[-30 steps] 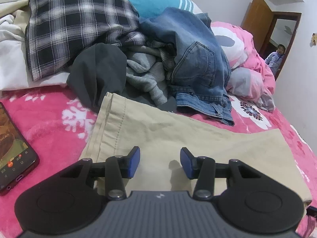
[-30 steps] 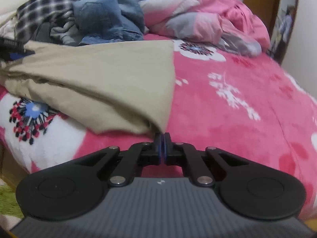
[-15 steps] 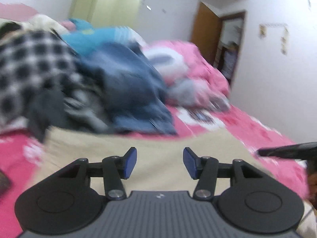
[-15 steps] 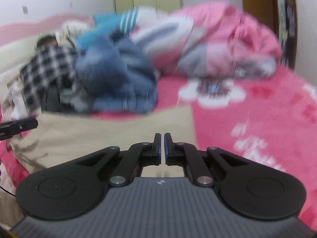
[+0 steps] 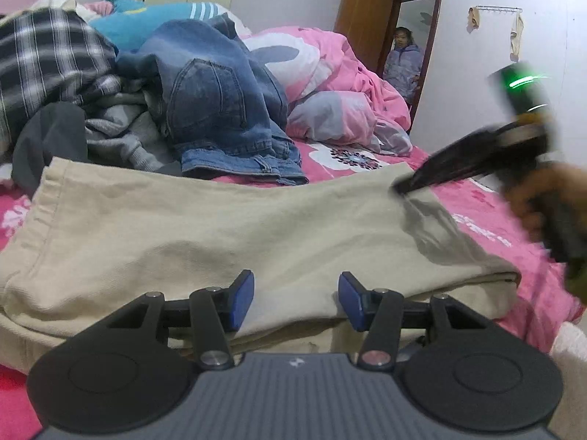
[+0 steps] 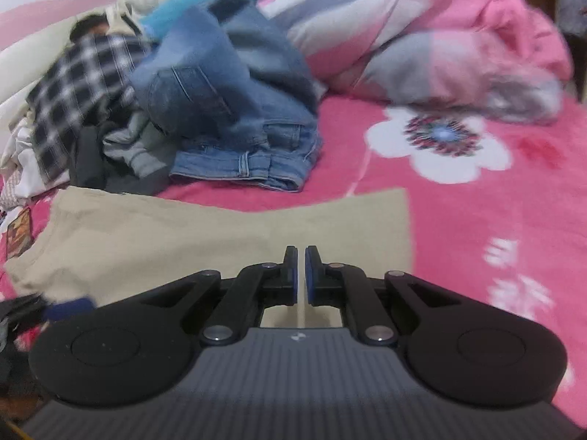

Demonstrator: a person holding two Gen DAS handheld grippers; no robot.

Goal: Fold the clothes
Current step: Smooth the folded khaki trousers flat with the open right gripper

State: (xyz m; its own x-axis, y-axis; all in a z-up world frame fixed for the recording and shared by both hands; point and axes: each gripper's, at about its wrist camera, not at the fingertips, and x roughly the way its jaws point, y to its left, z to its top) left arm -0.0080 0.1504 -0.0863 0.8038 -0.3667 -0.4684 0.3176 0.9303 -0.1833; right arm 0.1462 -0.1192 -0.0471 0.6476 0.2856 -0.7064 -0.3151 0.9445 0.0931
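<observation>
Beige trousers lie folded flat across the pink flowered bed sheet. My left gripper hovers low over their near edge, open, with only cloth beneath the blue pads and nothing between them. In the left wrist view, my right gripper, held by a hand, reaches in from the right, its tip at the trousers' far right corner, with a shadow on the cloth under it. In its own view the right gripper is shut above the trousers, with nothing seen between the pads.
Behind the trousers is a pile of clothes: blue jeans, a plaid shirt and grey garments. A pink duvet is bunched at the back right. A person stands in the doorway. A phone lies left of the trousers.
The right gripper, still shut, swung from the near bed edge up over the trousers and entered the left wrist view. The left gripper moved right along the trousers; the phone left its view.
</observation>
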